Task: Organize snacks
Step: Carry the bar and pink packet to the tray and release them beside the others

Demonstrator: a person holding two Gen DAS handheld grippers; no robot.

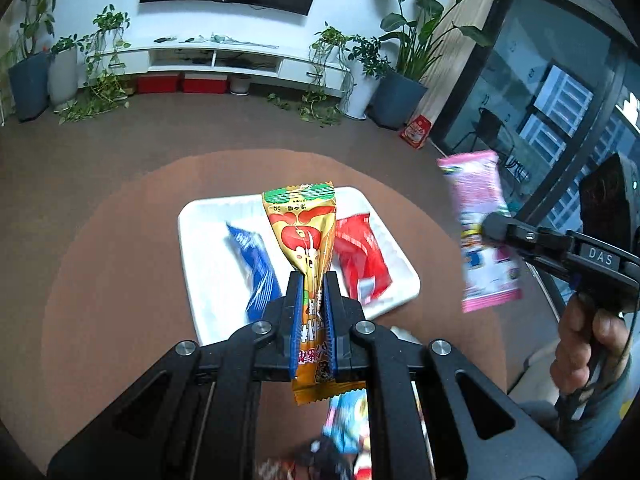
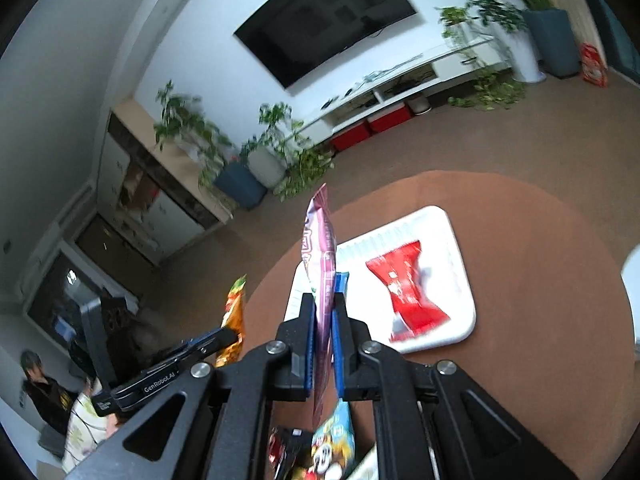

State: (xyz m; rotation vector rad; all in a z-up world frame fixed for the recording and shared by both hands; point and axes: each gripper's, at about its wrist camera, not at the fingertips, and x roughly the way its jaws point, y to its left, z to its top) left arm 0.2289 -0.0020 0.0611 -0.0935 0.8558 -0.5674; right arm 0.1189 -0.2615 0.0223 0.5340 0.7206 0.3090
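Snacks: two are airborne, two sit in the white tray point(image 1: 200, 240) on the round brown tabletop point(image 1: 120, 260).

Left hand-held gripper point(image 1: 312, 280) is clamped on the orange-yellow snack packet point(image 1: 304, 236). The packet stands up between the blue pads, its top seal pointing away from the camera and its bottom seal hanging below the fingers. This gripper is held above the near edge of the tray, pointing forward and down.

Right hand-held gripper point(image 2: 323, 304) is clamped on the pink snack packet point(image 2: 322, 248), seen edge-on in its own view. From the left wrist view the same packet point(image 1: 480, 232) hangs broadside off the tabletop's right edge, pinched at mid-length. The person's right hand point(image 1: 588, 344) wraps the handle from below, and the tool is angled in towards the tray.

In the tray, the blue packet point(image 1: 254, 268) lies along the left side and the red packet point(image 1: 360, 256) along the right, apart from each other. More packets point(image 2: 332, 440) are piled at the near edge of the tabletop under both grippers, blurred.
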